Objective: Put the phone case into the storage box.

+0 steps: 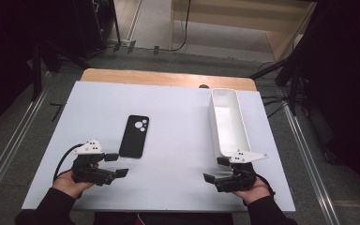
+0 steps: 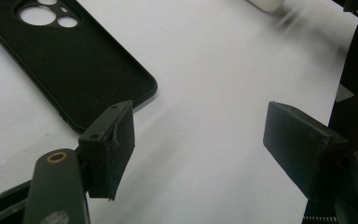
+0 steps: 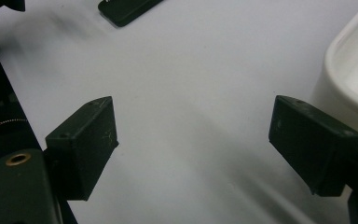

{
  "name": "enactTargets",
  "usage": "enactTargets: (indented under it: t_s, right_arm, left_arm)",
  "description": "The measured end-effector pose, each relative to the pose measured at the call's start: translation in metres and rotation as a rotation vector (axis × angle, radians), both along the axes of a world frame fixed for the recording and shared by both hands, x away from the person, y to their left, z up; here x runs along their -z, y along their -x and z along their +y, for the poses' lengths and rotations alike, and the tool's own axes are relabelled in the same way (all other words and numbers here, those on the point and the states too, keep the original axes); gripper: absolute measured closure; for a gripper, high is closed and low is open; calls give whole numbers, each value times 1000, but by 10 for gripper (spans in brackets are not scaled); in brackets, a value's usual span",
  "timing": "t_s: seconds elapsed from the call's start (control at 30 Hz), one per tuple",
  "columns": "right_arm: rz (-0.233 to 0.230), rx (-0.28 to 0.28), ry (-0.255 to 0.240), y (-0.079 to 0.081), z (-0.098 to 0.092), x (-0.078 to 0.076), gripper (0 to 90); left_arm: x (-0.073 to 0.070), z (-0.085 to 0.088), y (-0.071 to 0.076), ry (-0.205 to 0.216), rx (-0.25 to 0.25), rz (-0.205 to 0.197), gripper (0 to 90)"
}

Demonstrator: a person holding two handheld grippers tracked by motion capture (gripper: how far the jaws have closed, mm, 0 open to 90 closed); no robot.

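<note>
High view, near edge first: left gripper [image 1: 116, 165] sits low on the bench [image 1: 178, 187], jaws wide, nothing between them, parked just short of the phone case's near end. Right gripper [image 1: 216, 169] likewise wide and empty, just off the near end of the white tray [image 1: 243, 136], so each hand looks staged beside its own thing. Black phone case [image 1: 135, 136] lies flat, camera cutouts toward the far end, left of the tray and well apart from it, with bare bench between them. In the left gripper view the phone case [image 2: 70, 60] has its rounded near corner just beyond one pad [image 2: 116, 144], not touching; flat lie likely means a pinch across an edge is needed. Right gripper view shows the tray [image 3: 354, 70] wall close beside one jaw, open surface ahead. Tray runs long along the bench's right edge, open top, far end near the wooden strip [image 1: 168, 77]. Plenty of free room around the case on all sides; tray side is tighter to the bench edge.
</note>
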State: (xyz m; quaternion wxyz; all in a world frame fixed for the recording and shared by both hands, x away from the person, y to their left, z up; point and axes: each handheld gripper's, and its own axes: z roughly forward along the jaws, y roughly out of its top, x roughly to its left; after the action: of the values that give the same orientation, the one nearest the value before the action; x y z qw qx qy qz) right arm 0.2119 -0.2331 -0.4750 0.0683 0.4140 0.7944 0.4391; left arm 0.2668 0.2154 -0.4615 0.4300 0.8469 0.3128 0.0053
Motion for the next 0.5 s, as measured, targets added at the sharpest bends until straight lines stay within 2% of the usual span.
enactTargets:
  t_s: [0.13,0.2,0.5]
  right_arm:
    - [9,-1,-11,-1,0,0,138]
    - [-3,-1,-7,-1,0,0,138]
    - [-5,5,-15,1,0,-1,138]
  left_arm:
    - [0,3,-2,16,-25,-6,247]
    - [-1,3,-2,14,-29,-3,247]
    - [-1,3,-2,17,-25,0,247]
